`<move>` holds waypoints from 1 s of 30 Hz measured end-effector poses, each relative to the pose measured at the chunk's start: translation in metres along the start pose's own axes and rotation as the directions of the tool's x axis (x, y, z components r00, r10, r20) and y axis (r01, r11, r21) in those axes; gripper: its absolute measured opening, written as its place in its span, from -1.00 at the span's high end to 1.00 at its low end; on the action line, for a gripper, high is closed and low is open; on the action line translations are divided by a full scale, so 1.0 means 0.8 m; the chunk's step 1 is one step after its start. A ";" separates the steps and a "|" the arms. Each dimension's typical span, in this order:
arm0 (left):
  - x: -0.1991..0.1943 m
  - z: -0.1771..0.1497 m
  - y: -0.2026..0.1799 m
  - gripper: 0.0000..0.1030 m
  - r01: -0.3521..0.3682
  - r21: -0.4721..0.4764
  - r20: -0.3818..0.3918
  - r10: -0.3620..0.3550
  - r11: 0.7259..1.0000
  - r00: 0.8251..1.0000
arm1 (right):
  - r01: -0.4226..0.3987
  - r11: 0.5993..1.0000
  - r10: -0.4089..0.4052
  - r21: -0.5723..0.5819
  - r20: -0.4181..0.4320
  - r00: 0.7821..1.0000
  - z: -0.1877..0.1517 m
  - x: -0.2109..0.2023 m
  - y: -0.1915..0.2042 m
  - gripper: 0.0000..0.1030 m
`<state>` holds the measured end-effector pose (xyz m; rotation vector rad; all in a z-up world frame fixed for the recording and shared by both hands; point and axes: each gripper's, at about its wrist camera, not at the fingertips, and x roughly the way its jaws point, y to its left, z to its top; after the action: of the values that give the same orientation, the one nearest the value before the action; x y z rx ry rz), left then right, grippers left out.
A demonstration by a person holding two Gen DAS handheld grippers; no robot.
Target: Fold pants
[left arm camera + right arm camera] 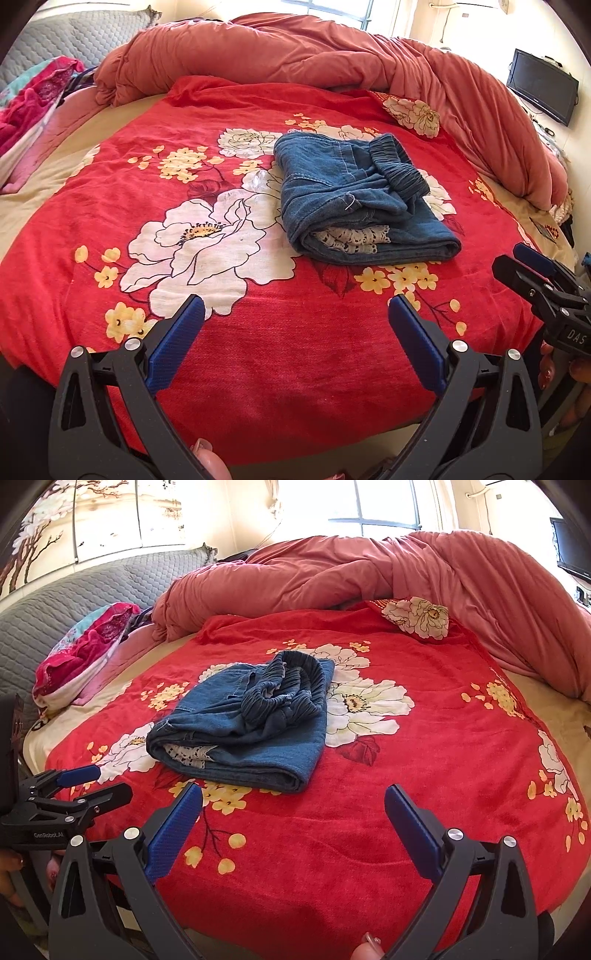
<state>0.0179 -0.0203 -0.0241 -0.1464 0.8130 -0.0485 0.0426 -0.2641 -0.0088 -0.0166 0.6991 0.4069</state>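
Pants [354, 199] folded into a thick blue denim bundle, lying on the red flowered blanket [258, 350] near the middle of the bed, elastic waistband [400, 171] bunched on top at the far end. Near edge a rolled fold, with a strip of pale lace [351, 236] peeking out from between the layers — whether lining or a separate piece, impossible to tell. Legs tucked under and out of sight.

Left gripper [295, 314] low at the near edge of the blanket, blue pads spread wide apart, nothing between them, well short of the bundle. Right gripper [293, 801] likewise wide open and empty, just short of the bundle's near fold in its own view. Seen from the left camera, the right gripper [532, 269] only partly in frame at the right edge, cut off by the fisheye rim; a few fingers [546, 365] barely visible below it.

Behind the blanket, a rumpled pink quilt [295, 51] heaped across the far side, hiding the head of the bed. Pile of pink and turquoise cloth [85, 653] at the left, its contents hard to make out. Window [373, 509] blown out by glare — nothing readable beyond the bars. Dark screen [541, 86] on the right wall.
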 end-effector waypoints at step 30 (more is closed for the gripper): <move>-0.006 0.000 0.000 -0.81 -0.001 -0.008 0.013 0.001 1.000 1.000 | -0.001 1.000 0.001 -0.007 0.001 1.000 -0.001 -0.002 0.003 -0.91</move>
<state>0.0148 -0.0199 -0.0205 -0.1533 0.8000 -0.0435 0.0399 -0.2624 -0.0077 -0.0223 0.6969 0.4104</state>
